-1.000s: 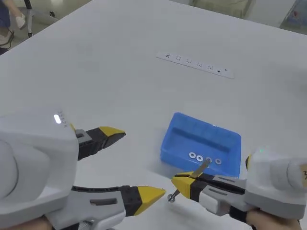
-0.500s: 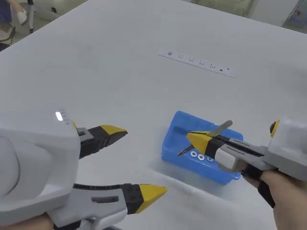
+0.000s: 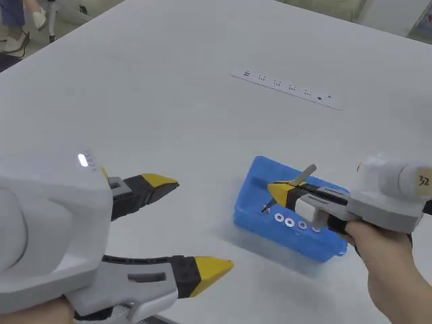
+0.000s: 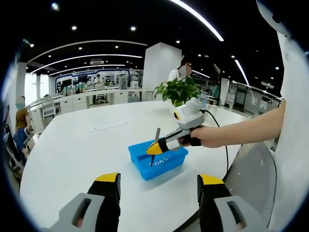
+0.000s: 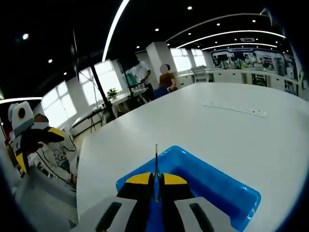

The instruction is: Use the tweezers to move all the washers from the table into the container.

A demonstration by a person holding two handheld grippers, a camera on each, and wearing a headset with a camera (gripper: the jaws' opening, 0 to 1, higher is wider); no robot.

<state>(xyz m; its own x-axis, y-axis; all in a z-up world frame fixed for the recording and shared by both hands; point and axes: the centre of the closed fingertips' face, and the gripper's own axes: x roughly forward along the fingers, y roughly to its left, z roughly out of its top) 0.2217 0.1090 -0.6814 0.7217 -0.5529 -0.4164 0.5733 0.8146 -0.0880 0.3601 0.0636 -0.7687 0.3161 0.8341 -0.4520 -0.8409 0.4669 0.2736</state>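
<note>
Since a second ago the right gripper (image 3: pixel 277 192) has gone from the table in front of the container (image 3: pixel 268 167) to a place over it, and half a second ago it was already there. Its jaws are clamped together on the tweezers (image 3: pixel 305 173), which slant down across the container with the tips low over its left part and the blunt end sticking up behind the jaws. Whether the tips carry a washer is too small to tell.

Several washers (image 3: pixel 290 221) lie in a row on the floor of the container, along the wall nearest the person, just right of the tweezer tips. A hand (image 3: pixel 388 266) holds the right gripper from the right of the container.

From the right gripper view, the tweezers (image 5: pixel 156 162) rise straight up between the closed jaws of that gripper (image 5: pixel 156 180), with the container (image 5: pixel 219 188) right beneath.

Left of the container and well apart from it, the left gripper (image 3: pixel 202 223) has its jaws wide apart and empty. From its own view the left gripper (image 4: pixel 159 180) looks at the container (image 4: pixel 142 166), with the right gripper (image 4: pixel 155 147) and tweezers (image 4: pixel 156 135) above it.

Beyond the container, a flat socket strip (image 3: pixel 287 88) lies on the table (image 3: pixel 155 101).
</note>
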